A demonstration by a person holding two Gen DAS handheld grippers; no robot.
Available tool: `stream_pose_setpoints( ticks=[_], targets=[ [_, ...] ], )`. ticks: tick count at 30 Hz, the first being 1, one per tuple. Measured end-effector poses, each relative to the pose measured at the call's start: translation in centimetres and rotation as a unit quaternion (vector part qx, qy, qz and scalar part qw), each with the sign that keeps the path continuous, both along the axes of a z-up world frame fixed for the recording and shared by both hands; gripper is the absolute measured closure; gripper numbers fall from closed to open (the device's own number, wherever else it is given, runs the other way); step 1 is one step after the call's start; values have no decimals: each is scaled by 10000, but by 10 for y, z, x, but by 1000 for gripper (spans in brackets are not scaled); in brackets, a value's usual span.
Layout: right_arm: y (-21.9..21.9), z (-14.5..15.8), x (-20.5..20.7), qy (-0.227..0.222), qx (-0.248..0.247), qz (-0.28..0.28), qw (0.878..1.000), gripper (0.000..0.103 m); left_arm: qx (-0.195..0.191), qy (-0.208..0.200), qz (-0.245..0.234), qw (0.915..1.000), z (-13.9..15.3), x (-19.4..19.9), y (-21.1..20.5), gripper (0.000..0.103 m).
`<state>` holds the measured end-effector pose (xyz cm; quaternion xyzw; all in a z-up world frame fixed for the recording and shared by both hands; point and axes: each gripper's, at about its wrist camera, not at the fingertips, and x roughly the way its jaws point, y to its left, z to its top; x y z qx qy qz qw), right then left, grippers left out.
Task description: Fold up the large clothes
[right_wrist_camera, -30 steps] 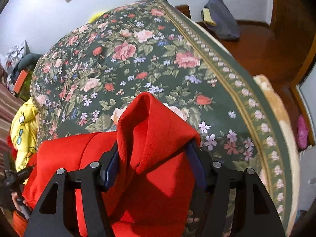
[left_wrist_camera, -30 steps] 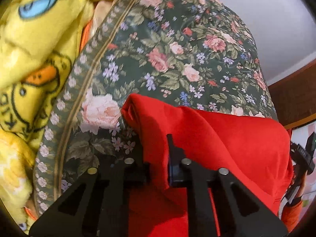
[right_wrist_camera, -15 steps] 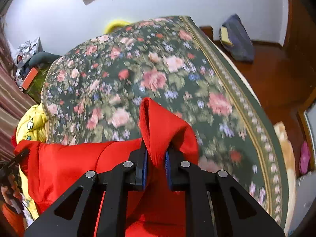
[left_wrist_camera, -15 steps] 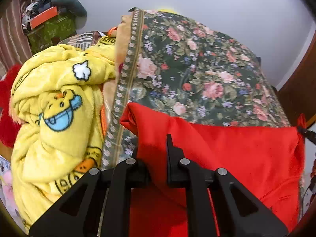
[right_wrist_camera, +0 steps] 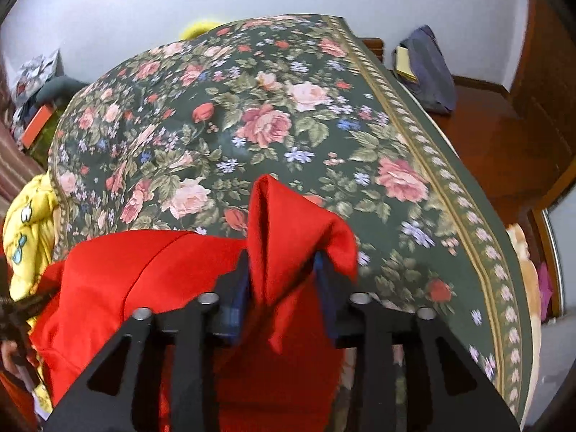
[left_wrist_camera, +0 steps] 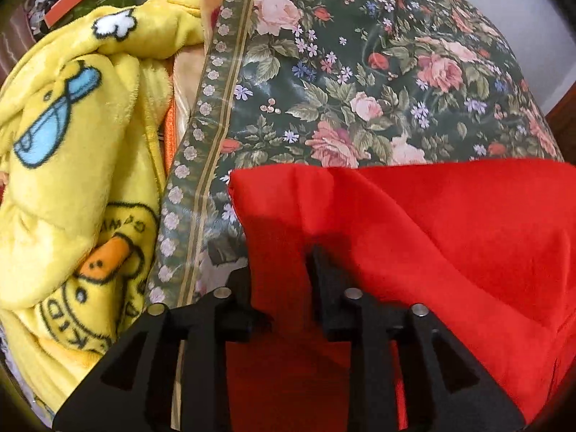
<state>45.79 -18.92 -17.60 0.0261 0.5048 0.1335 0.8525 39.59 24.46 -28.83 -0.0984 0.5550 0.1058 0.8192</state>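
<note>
Gripping one red garment [left_wrist_camera: 450, 223] over one floral bedspread [left_wrist_camera: 360, 72], two grippers, left gripper [left_wrist_camera: 279, 277] and right gripper [right_wrist_camera: 282, 270], each pinch a corner.

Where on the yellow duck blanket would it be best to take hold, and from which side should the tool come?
Probably the rolled fold along the top of the yellow duck blanket, near the white cloud print. It stands up as a thick ridge that two fingers could close across. Come from the floral bedspread side, since the blanket's other edges lie out of view.
</note>
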Motion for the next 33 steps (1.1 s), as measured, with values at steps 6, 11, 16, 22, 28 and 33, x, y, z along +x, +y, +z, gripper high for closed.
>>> stream_pose_setpoints(
  ticks=[6, 11, 16, 22, 28, 33],
  targets=[
    [-12, 23, -24, 149, 170, 51, 9997, 51, 101, -75, -110, 9999, 35, -27, -4, 70],
    [-9, 58, -62, -287, -168, 381, 9987, 51, 228, -459, -295, 9983, 81, -61, -12, 60],
    [-7, 94, -103, -719, -330, 701, 9944, 48, 229, -814, -422, 9955, 127, -99, -20, 57],
    [-10, 120, -155, -1074, -339, 1006, 9885, 35, 230, -1165, -568, 9913, 164, -148, -28, 48],
    [-14, 109, -189, -978, -424, 1225, 9867, 34, -25, -1154, -705, 9908, 163, -199, -28, 37],
    [-23, 81, -208, -625, -512, 1230, 9891, 34, -352, -751, -590, 9948, 120, -231, -22, 35]
  ],
)
